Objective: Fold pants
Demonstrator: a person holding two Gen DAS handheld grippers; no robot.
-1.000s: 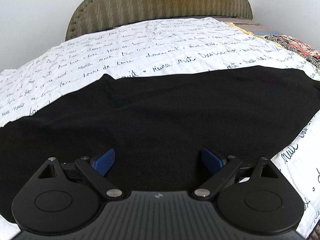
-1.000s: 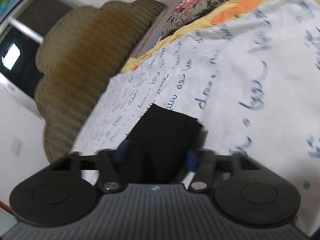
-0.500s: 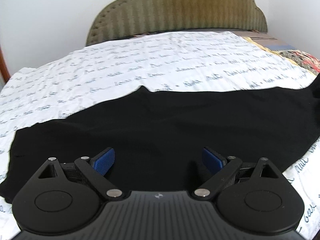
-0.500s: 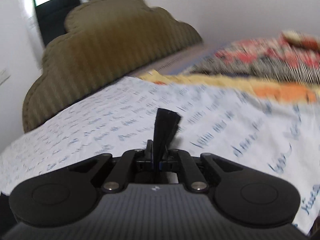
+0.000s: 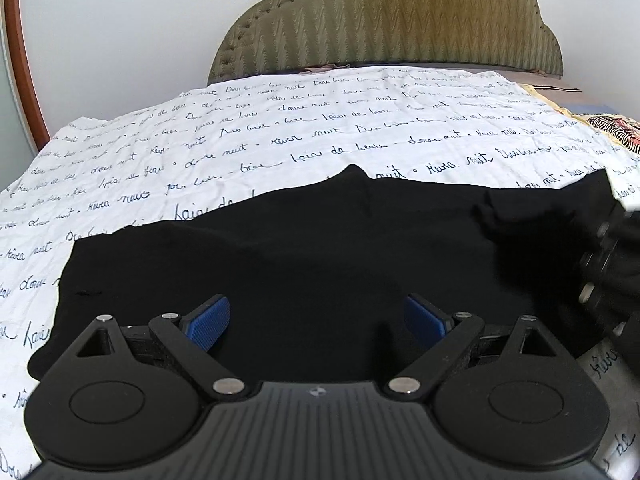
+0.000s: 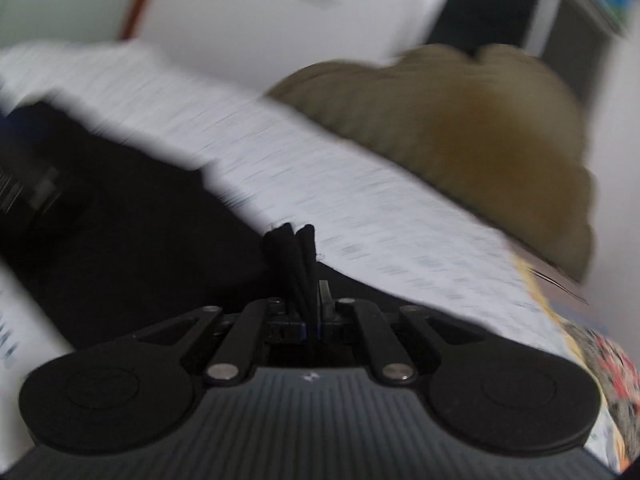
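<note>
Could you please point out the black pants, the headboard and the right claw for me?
black pants [image 5: 300, 264], left wrist view, flat middle of the fabric.
headboard [image 5: 384, 20], left wrist view, padded centre.
right claw [image 6: 310, 300], right wrist view, between fingertips pinching fabric.

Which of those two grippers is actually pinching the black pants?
The right gripper: its jaws are shut on a bunched fold of the black pants. The left gripper is wide open above the cloth.
</note>
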